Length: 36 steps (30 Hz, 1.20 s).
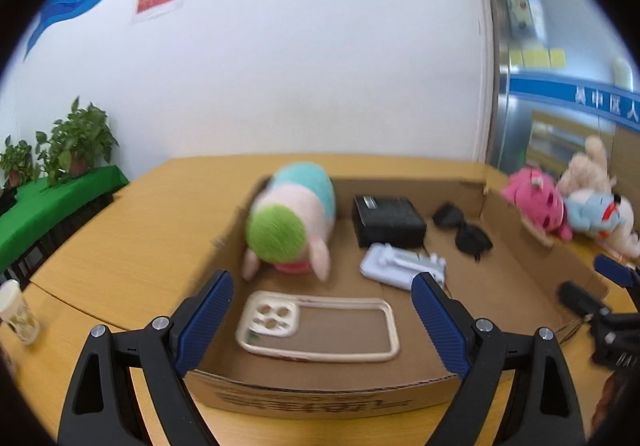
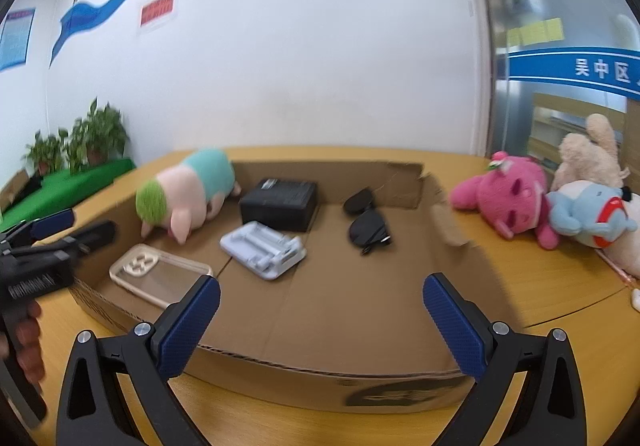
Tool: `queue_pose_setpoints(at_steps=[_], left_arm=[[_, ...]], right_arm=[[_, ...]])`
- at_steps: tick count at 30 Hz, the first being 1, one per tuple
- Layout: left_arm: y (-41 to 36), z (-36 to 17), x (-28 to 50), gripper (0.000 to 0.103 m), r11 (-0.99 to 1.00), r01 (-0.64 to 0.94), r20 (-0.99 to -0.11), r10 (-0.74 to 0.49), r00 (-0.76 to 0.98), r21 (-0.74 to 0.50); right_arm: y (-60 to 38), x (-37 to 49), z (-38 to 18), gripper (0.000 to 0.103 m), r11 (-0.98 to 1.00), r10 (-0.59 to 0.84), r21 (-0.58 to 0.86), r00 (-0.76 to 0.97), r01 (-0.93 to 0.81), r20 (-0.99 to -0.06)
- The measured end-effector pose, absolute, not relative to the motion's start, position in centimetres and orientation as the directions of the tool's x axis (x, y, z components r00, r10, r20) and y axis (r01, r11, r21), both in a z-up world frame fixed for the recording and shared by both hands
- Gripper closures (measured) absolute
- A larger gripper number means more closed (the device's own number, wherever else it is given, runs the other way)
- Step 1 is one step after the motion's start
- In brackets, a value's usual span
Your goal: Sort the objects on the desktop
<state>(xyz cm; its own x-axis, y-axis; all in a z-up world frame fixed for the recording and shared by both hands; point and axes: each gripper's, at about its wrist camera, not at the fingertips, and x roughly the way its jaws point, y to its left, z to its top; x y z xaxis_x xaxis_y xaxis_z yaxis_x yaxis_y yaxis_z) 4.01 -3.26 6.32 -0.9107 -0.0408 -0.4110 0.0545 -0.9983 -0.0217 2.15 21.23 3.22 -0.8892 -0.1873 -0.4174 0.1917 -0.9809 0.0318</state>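
A shallow cardboard box (image 1: 320, 398) (image 2: 328, 378) lies on the wooden table. Inside it are a pink plush pig with a green head (image 1: 292, 218) (image 2: 188, 192), a black box (image 1: 386, 220) (image 2: 280, 202), a pale grey plastic holder (image 1: 402, 266) (image 2: 264, 248), black sunglasses (image 1: 464, 230) (image 2: 368, 222) and a clear phone case (image 1: 316, 326) (image 2: 160, 274). My left gripper (image 1: 324, 286) hangs open over the box's near left part, above the phone case, empty. My right gripper (image 2: 322, 288) stands open over the box's bare near right floor, empty.
Outside the box at the right lie a pink plush (image 1: 536, 200) (image 2: 508, 194), a blue plush (image 1: 596, 212) (image 2: 592, 216) and a beige plush (image 2: 588, 152). A small jar (image 1: 18, 312) stands at the table's left edge. Potted plants (image 1: 76, 142) sit on a green shelf behind.
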Motion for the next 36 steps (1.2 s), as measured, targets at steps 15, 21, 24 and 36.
queue_pose_setpoints(at_steps=[15,21,24,36], left_arm=[[-21.5,-2.2,2.9,0.012,-0.959,0.285,-0.754,-0.181,-0.632,-0.009],[-23.2,-4.8,0.2,0.011,-0.968,0.252,-0.824,-0.136,-0.550,-0.008],[-23.1,-4.7,-0.3,0.004,-0.975,0.221,-0.811,-0.133,-0.569,0.005],[-23.8,-5.0,-0.8,0.000,-0.973,0.232,-0.806,-0.138,-0.575,0.000]], right_arm=[[45.8,-3.9,-4.2,0.000,-0.978,0.146,-0.036,-0.551,-0.206,-0.822],[47.9,-5.1,-4.5,0.000,-0.982,0.114,-0.007,-0.564,-0.189,-0.818],[47.9,-5.0,-4.9,0.000,-0.986,0.089,0.009,-0.579,-0.164,-0.811],[47.7,-5.3,-4.9,0.000,-0.989,0.079,0.008,-0.578,-0.147,-0.812]])
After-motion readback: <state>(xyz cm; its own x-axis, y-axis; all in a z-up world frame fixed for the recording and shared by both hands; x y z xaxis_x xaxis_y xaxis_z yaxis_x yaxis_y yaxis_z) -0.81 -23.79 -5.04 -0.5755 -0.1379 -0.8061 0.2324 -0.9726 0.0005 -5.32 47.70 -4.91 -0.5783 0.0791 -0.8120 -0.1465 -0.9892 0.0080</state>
